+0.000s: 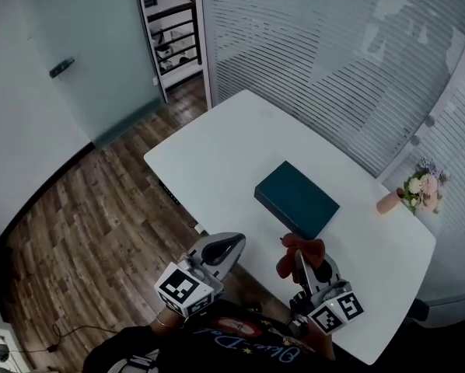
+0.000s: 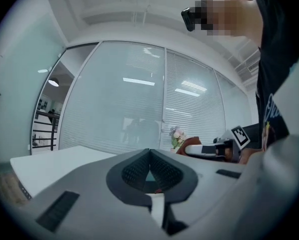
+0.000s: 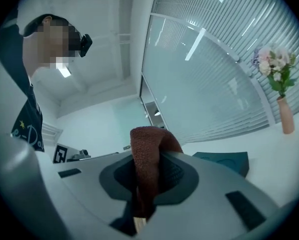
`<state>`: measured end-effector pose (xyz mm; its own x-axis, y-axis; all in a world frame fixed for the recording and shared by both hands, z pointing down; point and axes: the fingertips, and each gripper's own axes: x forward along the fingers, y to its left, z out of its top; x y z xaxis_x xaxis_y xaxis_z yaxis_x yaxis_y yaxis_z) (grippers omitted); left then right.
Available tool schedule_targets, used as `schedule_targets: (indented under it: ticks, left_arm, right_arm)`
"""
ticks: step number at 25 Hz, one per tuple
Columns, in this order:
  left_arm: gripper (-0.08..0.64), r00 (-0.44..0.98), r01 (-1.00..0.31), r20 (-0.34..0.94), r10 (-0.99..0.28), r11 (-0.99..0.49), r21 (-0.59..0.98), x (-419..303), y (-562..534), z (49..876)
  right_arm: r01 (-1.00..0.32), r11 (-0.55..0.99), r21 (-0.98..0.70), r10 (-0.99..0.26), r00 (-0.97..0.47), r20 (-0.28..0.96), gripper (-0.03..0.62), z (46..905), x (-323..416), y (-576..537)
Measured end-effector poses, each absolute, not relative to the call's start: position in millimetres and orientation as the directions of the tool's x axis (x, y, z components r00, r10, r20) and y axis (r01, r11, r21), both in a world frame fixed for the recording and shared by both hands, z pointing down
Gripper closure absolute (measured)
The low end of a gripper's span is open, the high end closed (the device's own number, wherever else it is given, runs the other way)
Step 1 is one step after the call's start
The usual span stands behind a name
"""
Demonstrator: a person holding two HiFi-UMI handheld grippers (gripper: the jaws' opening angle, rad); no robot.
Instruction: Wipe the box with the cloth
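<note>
Right gripper [image 3: 150, 153] pinches coarse-knit rust cloth [image 3: 146, 143] — flat rectangular teal box [image 1: 296, 199] on white table [image 1: 217, 169]; left gripper [image 2: 149, 151] closed, empty.

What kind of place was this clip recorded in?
Probably an office meeting room: striped frosted-glass partitions, a white table on wood-look flooring, and a vase of flowers near the table's edge.

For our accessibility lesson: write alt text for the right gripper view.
A rust-red cloth is pinched in the shut right claw. Beyond it, a dark teal box lies on a white table, with a vase of flowers farther right.
</note>
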<state>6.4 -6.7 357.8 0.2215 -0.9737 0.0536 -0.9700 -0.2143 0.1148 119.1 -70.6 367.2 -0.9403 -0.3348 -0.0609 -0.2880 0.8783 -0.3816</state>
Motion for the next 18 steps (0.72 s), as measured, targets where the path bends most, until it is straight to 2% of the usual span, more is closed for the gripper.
schedule_targets:
  ticks: [6,11,18]
  left_arm:
    - [0.555,0.334,-0.937,0.089,-0.939,-0.320,0.141,-5,-57,376]
    - [0.555,0.471,-0.880,0.028,-0.882,-0.468,0.085,-15,-108,348]
    - [0.555,0.507,-0.860,0.029,-0.862,-0.502,0.095,-75,-147,355]
  right_arm:
    - [-0.431,0.822,-0.373,-0.475,-0.879,-0.030,0.538,378,132,-98]
    - [-0.579,0.772,-0.263,-0.606,-0.795,-0.026,0.538,354,129,-138]
    - [-0.654,0.748,-0.110,-0.660,-0.751,-0.025,0.538,330,72,-213]
